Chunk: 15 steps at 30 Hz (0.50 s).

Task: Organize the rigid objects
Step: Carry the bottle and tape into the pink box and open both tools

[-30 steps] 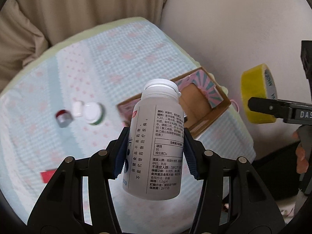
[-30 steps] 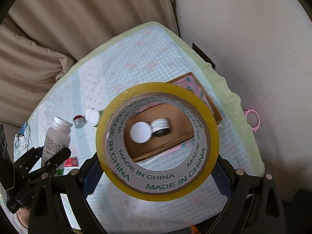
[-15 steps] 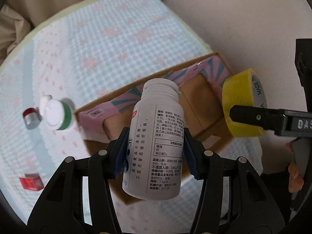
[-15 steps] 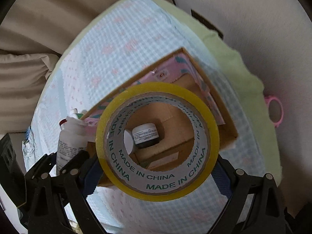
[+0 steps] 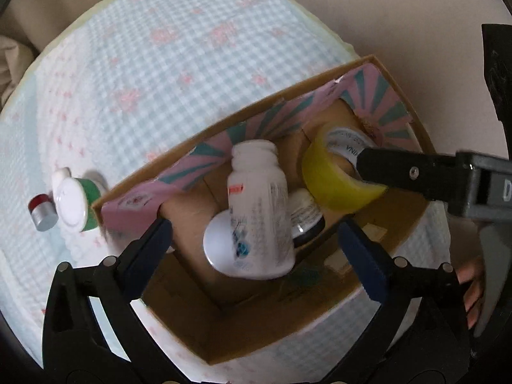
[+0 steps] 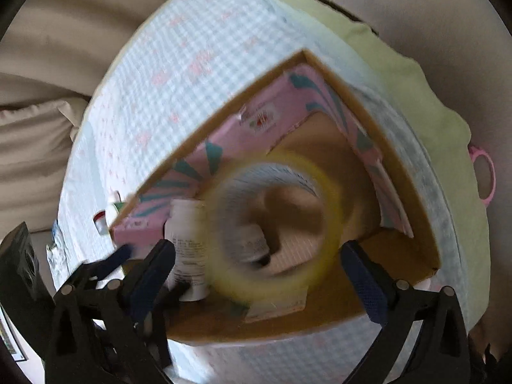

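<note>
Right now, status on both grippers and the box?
Left gripper open, white bottle released into cardboard box. Right gripper open, yellow tape roll dropping in. Green-capped jar outside.

Two wrist cameras look steeply down into the cardboard box [image 5: 323, 73] from close above.

The left view faces along its spread blue fingers [image 5: 150, 249] from the box's near left side, the checked cloth [image 5: 160, 64] filling its upper left. The right view hangs above the near right side, blurred. Both share the box interior, white bottle [image 5: 259, 211], yellow tape roll [image 5: 332, 179] and pink-and-teal lining [image 6: 204, 156].
</note>
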### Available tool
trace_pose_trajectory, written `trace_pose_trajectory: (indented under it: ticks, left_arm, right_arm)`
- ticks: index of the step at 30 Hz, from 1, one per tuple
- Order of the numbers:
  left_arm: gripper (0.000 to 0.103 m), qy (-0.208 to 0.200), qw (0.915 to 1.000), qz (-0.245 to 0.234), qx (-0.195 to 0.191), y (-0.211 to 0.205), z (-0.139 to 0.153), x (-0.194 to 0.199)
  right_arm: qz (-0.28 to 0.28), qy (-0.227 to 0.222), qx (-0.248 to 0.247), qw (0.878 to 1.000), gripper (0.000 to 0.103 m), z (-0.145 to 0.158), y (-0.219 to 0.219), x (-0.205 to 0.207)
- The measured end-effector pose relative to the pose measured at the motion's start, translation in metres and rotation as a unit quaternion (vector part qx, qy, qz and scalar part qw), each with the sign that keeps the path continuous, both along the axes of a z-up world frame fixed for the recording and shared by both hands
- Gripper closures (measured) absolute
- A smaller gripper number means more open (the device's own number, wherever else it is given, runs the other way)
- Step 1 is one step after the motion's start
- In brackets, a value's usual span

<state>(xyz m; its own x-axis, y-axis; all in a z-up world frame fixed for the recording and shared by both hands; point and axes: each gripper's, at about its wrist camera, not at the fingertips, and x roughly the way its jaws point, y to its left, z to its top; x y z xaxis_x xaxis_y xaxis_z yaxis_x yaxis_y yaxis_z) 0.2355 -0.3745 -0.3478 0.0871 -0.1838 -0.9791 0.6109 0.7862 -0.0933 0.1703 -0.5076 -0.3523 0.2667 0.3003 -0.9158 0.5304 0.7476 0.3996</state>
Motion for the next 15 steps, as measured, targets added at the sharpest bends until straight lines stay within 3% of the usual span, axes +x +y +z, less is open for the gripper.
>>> trace_pose_trajectory:
  ticks: [15]
  left_arm:
    - [0.000, -0.019, 0.9977, 0.062, -0.019, 0.067, 0.043, -0.018]
  right_arm:
    - [0.009, -0.021, -0.053, 0.998, 0.000, 0.039, -0.001, -0.029]
